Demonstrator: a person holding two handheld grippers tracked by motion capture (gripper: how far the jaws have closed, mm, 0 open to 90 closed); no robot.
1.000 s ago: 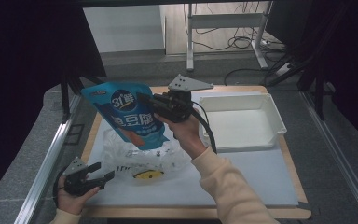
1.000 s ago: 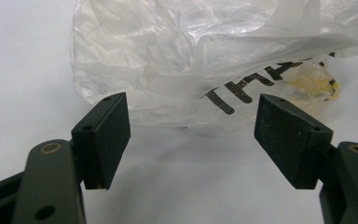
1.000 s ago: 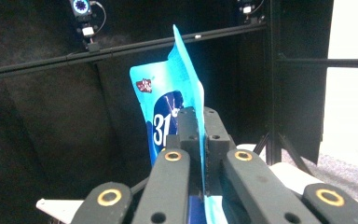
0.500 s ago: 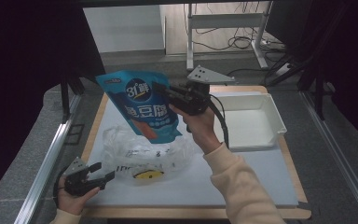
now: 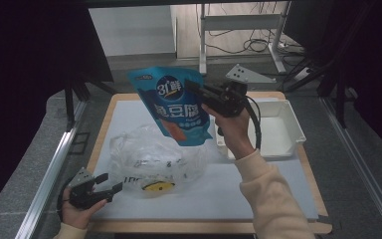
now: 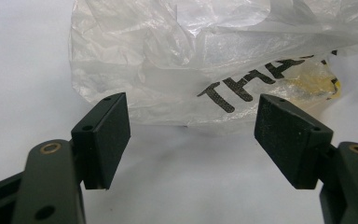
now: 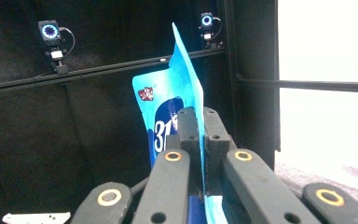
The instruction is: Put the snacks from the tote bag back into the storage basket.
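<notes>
While right gripper [image 5: 195, 88] clamps blue pouch [image 5: 175, 104] aloft, left gripper [image 5: 110, 182] rests open beside plastic bag [image 5: 154, 157].

A lab set up for recording. Black curtains [image 5: 30, 74] surround the worktop [image 5: 129, 114]. Ring-lit cameras [image 7: 50, 31] sit on a rail, and cables [image 5: 238, 47] trail across the floor.

Dim, dark edges; window glare

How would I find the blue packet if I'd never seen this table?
Look at the white mat on the table. Above its middle, the right gripper holds up a blue pouch, pinched at its edge. Unlike the crinkly clear plastic bag lying below, it is bright blue with white lettering.
</notes>
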